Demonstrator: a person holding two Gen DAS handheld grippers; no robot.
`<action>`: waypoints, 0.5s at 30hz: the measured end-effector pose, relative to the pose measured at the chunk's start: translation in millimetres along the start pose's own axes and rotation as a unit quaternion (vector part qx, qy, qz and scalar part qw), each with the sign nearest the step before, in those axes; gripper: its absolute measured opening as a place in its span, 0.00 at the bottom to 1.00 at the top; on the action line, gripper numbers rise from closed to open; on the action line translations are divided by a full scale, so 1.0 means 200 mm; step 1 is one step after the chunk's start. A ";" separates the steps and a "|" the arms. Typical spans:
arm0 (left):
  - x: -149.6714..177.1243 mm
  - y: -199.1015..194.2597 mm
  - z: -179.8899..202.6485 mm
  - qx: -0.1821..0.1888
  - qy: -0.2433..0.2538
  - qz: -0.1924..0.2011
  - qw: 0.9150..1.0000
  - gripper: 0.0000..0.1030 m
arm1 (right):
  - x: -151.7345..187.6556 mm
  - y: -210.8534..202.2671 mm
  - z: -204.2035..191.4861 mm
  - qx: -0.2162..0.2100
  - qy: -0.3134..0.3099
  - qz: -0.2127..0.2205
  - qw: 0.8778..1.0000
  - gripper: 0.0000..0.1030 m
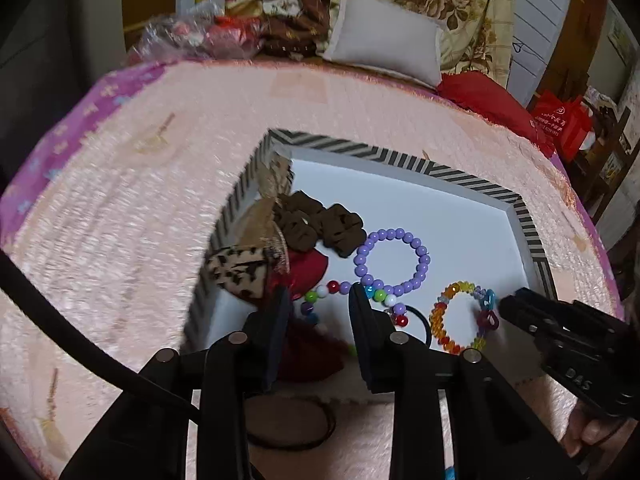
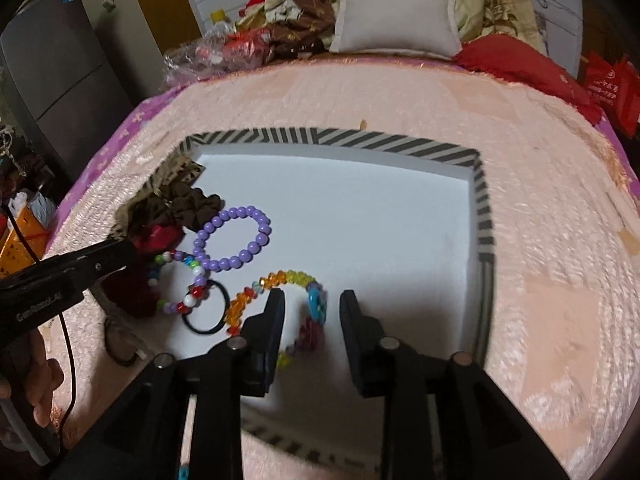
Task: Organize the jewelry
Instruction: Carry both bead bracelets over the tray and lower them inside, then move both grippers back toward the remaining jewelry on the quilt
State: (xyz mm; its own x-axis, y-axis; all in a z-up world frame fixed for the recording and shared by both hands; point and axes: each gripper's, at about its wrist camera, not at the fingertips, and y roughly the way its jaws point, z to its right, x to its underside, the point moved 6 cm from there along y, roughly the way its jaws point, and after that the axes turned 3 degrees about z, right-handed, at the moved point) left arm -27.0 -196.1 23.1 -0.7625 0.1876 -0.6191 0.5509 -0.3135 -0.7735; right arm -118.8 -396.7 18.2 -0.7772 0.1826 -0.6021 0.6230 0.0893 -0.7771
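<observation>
A white tray with a striped rim [image 1: 404, 159] [image 2: 484, 216] lies on a pink bedspread. In it lie a purple bead bracelet [image 1: 420, 248] [image 2: 260, 236], a mixed-colour bead bracelet [image 1: 334, 286] [image 2: 192, 296], an orange-and-yellow crystal bracelet [image 1: 436, 316] [image 2: 240, 304], a black hair tie [image 2: 216, 326], brown scrunchies [image 1: 320, 224] [image 2: 192, 204] and bows [image 1: 240, 268]. My left gripper [image 1: 320, 300] is open over the mixed-colour bracelet. My right gripper [image 2: 312, 304] is open, astride the crystal bracelet's blue and red end, empty.
A dark hair tie [image 1: 288, 424] lies on the bedspread outside the tray's near edge. A white pillow [image 2: 394, 16], a floral quilt [image 1: 460, 4], a red cloth [image 2: 532, 64] and plastic-wrapped items [image 1: 192, 36] sit at the far end of the bed.
</observation>
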 end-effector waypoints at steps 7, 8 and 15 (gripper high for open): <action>0.07 -0.16 -0.01 -0.016 0.016 0.021 1.000 0.19 | 0.08 -0.20 -0.08 -0.002 -0.016 0.033 0.999 0.40; 0.08 -0.18 -0.01 -0.016 0.017 0.022 0.999 0.19 | 0.09 -0.22 -0.10 -0.003 -0.018 0.037 0.999 0.40; 0.22 -0.31 -0.02 -0.028 0.026 0.030 0.999 0.19 | 0.22 -0.38 -0.18 -0.016 -0.022 0.049 0.998 0.44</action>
State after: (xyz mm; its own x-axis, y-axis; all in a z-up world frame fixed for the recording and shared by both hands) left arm -93.2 -164.2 43.2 -0.7093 0.2191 -0.6700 0.6148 -0.2727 -0.7400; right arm -196.7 -361.3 57.9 -0.7151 0.1497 -0.6828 0.6981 0.1045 -0.7083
